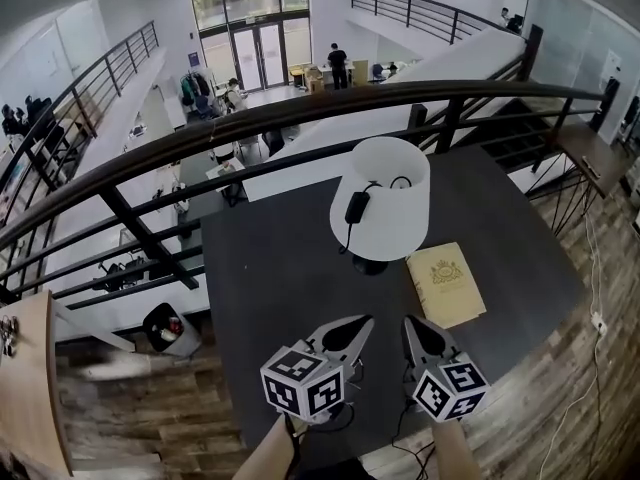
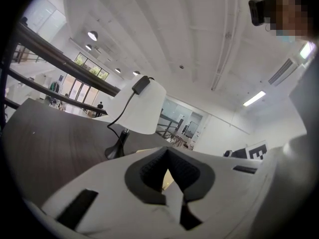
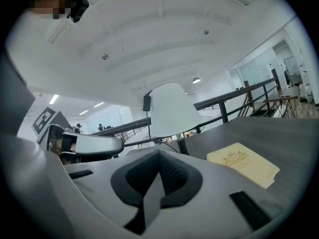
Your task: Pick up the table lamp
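The table lamp (image 1: 380, 208) has a white shade and a black base and stands upright at the middle of the dark table (image 1: 270, 268). Its black cord with a switch hangs over the shade. Both grippers hover side by side over the table's near edge, short of the lamp and pointing at it. The left gripper (image 1: 358, 328) is shut with nothing in it, and so is the right gripper (image 1: 413, 326). The lamp (image 2: 143, 108) shows ahead in the left gripper view, beyond that gripper (image 2: 168, 171). In the right gripper view the lamp (image 3: 172, 114) stands ahead, beyond that gripper (image 3: 159, 176).
A cream book (image 1: 446, 284) lies flat just right of the lamp's base, and shows as the book (image 3: 244, 164) in the right gripper view. A dark railing (image 1: 300, 118) runs behind the table over a drop to a lower floor. Wooden floor lies around the table.
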Demonstrator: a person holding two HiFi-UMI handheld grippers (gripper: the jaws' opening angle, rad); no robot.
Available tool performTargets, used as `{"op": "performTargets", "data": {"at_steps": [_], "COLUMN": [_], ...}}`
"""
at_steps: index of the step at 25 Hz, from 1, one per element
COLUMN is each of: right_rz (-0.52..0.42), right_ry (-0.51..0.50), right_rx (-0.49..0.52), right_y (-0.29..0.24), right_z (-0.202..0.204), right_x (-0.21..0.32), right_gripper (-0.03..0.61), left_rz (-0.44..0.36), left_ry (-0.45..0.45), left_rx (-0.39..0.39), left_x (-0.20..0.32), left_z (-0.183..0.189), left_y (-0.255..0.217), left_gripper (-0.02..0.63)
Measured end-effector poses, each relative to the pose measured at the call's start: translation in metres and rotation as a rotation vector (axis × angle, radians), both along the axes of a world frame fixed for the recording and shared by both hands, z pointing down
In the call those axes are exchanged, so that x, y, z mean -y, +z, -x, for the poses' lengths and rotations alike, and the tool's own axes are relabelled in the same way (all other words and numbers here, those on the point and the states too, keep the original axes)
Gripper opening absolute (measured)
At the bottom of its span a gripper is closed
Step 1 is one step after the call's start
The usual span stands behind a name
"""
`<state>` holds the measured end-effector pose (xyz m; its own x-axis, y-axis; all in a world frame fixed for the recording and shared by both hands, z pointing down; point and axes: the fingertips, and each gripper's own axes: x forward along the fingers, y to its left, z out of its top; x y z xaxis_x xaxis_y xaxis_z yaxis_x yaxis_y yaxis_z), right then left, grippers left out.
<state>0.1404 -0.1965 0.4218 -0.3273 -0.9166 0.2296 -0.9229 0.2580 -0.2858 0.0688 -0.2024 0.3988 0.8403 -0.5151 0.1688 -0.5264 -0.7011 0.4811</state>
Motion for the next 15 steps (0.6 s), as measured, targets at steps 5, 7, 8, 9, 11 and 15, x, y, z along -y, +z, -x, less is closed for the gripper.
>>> {"op": "performTargets", "data": {"at_steps": [5,7,8,9,11,15], "right_rz": [0.026,0.033,0.036,0.039,0.045,0.054], "right_ry": [-0.009,-0.01,-0.011,-0.01,-0.005,0.007], "right_rx": [-0.016,-0.022,-0.026,-0.029,-0.033,-0.042], "right_y": [0.015,0.021,0.024,0.027,0.033,0.042], "right_z": [0.003,0.003,0.003,0.002,0.0,-0.007], "right_x": [0.028,0.038,0.043,0.048,0.056,0.069], "right_gripper": [-0.005,-0.005,-0.005,-0.005,-0.005,-0.005], "left_rz": [0.037,0.047,0.051,0.055,0.066,0.101], "left_ry": [-0.018,-0.018,-0.017,-0.017,-0.017,-0.026], "left_rx": [-0.056,-0.078,-0.088,-0.097,-0.118,-0.19], "left_x": [0.031,0.042,0.047,0.051,0.059,0.073], "left_z": [0.0,-0.003,-0.005,-0.006,-0.009,-0.014], "left_y": [0.005,0.007,0.009,0.011,0.014,0.018], "left_gripper": [0.026,0.026,0.026,0.026,0.026,0.026]}}
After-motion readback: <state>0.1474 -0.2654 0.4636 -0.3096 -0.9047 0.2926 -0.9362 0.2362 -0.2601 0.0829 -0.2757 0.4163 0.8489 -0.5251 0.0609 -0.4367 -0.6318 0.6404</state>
